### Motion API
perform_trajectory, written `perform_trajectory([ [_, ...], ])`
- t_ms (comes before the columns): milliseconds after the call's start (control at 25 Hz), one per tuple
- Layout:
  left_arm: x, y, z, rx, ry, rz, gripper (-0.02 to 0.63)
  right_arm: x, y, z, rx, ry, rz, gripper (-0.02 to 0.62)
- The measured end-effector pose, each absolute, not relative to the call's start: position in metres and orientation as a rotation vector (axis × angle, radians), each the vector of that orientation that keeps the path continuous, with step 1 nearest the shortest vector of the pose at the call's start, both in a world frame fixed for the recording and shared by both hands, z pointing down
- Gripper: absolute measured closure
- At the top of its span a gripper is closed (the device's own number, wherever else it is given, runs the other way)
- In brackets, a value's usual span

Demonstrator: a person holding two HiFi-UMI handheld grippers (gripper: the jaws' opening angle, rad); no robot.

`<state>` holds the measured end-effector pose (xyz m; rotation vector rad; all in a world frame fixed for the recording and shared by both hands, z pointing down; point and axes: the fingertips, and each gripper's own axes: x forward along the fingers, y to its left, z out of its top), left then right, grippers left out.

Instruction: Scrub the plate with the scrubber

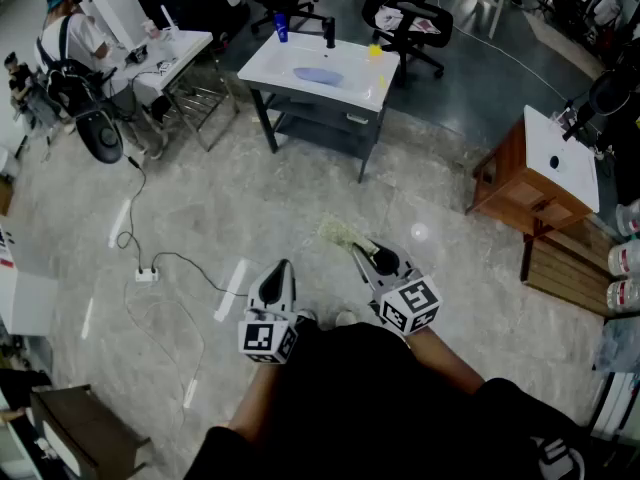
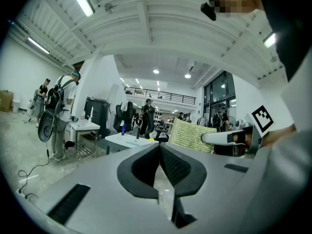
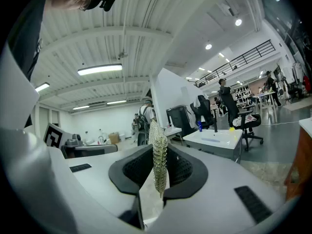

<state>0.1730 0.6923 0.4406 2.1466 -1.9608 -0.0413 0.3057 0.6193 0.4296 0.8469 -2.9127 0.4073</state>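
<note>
- Person [image 1: 72, 36] in a white top stands far left in the head view, near a cluttered side table.
- Left claw [image 2: 160, 152] is shut tight with the pads meeting and nothing between them. Its own view shows this plainly. The head view gives only its closed tip, over bare floor.
- Plate [image 1: 318, 75] is pale blue and lies flat on the white tabletop [image 1: 262, 66] across the room, well apart from both claws. The head view shows it from above. The right gripper view shows it only as a thin blue streak on the tabletop.
- Blue bottle [image 1: 281, 28] stands at the tabletop's far edge.
- Scrubber [image 3: 157, 135] is yellow-green mesh, clamped upright in the right claw [image 3: 160, 167]. That claw's own view shows it edge-on, pads pressing both faces. Only the left gripper view shows its broad flat face. In the head view it pokes past the claw tip, above the floor.
- Wooden stand [image 1: 520, 183] with a white top sits at the right, seen whole only in the head view.
</note>
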Motion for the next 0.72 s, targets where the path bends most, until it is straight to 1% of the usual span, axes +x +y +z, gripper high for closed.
perform_trajectory([
  [240,0.180,0.693,0.444,2.123,-1.997,-0.035,0.603,0.321,0.614,0.433,0.862,-2.909,0.385,0.537],
  [440,0.180,0.695,0.444,2.096,-2.009,-0.040,0.603,0.329,0.612,0.435,0.856,-2.909,0.505,0.535],
  [720,0.169,0.698,0.455,2.051,-2.016,-0.044,0.603,0.316,0.610,0.446,0.811,-2.899,0.525,0.535],
])
